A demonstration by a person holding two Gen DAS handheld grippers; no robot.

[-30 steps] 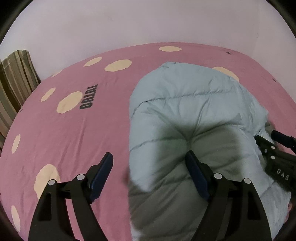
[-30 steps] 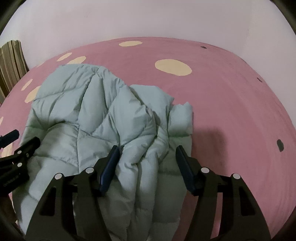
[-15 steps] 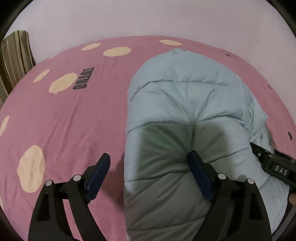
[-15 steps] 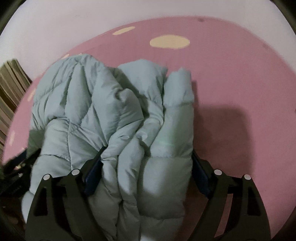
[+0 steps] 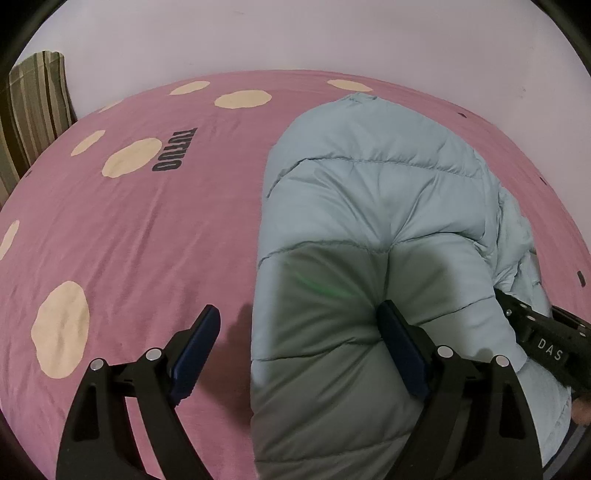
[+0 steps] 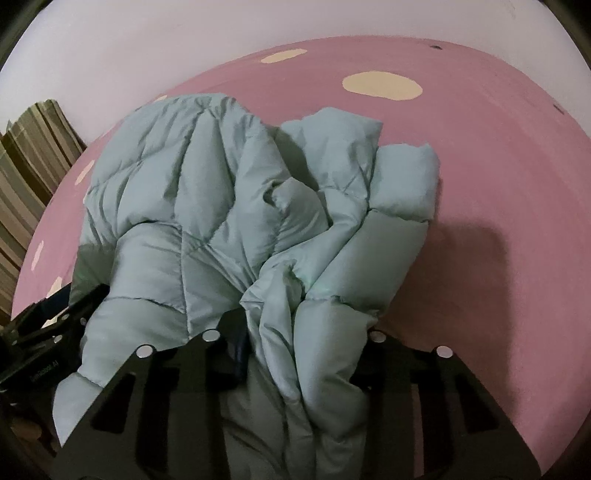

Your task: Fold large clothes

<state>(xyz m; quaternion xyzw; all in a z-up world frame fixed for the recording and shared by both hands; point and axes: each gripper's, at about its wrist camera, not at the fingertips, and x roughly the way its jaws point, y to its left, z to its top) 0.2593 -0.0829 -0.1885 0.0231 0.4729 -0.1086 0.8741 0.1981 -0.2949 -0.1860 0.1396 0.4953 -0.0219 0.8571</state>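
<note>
A pale blue quilted puffer jacket (image 5: 373,229) lies bunched on a pink bedsheet (image 5: 147,229). My left gripper (image 5: 299,350) is open. Its left finger is over bare sheet and its right finger presses against the jacket's near left edge. In the right wrist view the jacket (image 6: 229,206) is crumpled in thick folds. My right gripper (image 6: 303,354) has closed in on a bundle of the jacket's near right folds, which fill the gap and hide the pads. The right gripper also shows at the right edge of the left wrist view (image 5: 546,347).
The pink sheet (image 6: 498,166) has cream spots and dark lettering (image 5: 173,149). A striped curtain or cushion (image 5: 33,107) stands at the far left. A pale wall (image 5: 295,33) runs behind the bed. The left gripper shows at the lower left of the right wrist view (image 6: 40,343).
My right gripper moved forward into the jacket and its fingers narrowed around the folds. My left gripper shifted a little, staying open at the jacket's left edge.
</note>
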